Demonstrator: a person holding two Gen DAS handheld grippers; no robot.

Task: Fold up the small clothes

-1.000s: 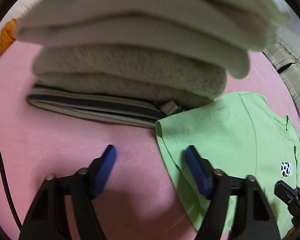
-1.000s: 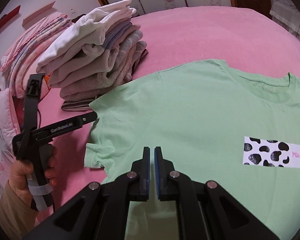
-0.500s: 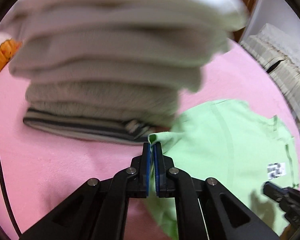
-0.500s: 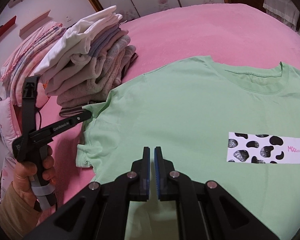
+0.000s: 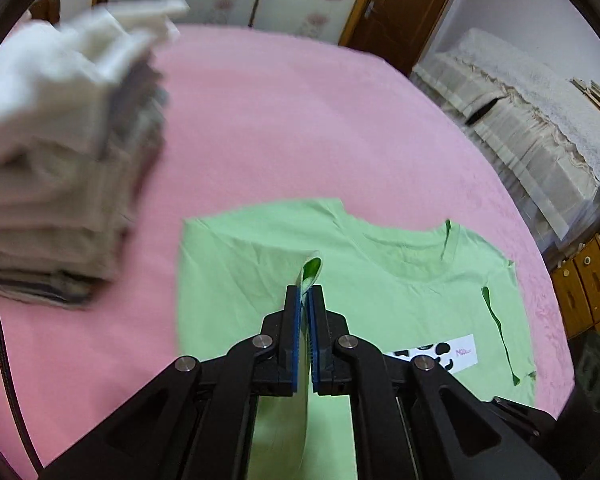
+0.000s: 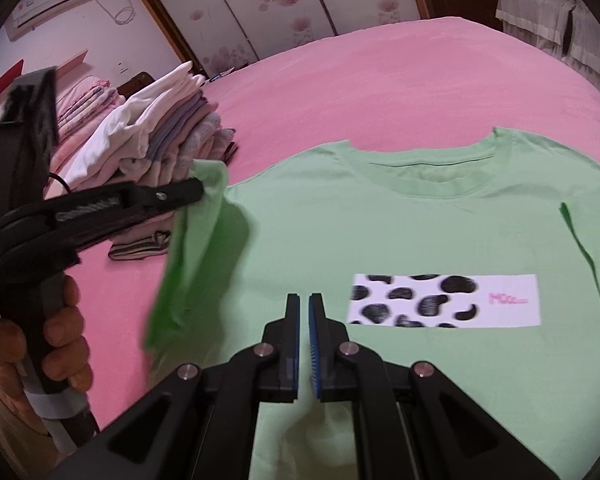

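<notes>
A light green T-shirt (image 6: 440, 240) with a cow-print patch (image 6: 444, 300) lies face up on the pink bed; it also shows in the left wrist view (image 5: 380, 292). My left gripper (image 5: 305, 296) is shut on the shirt's left sleeve (image 6: 204, 216) and holds it lifted over the shirt's body; it also shows in the right wrist view (image 6: 198, 192). My right gripper (image 6: 304, 304) is shut on the shirt's lower part, near the hem, just left of the patch.
A tall stack of folded clothes (image 6: 160, 140) stands on the pink bed (image 6: 380, 88) left of the shirt, and shows blurred in the left wrist view (image 5: 60, 160). Covered furniture (image 5: 540, 120) stands beyond the bed's right edge.
My left gripper closed on the sleeve edge beside the stack, then lifted it and carried it right, over the shirt. The right gripper stayed shut on the shirt and moved little.
</notes>
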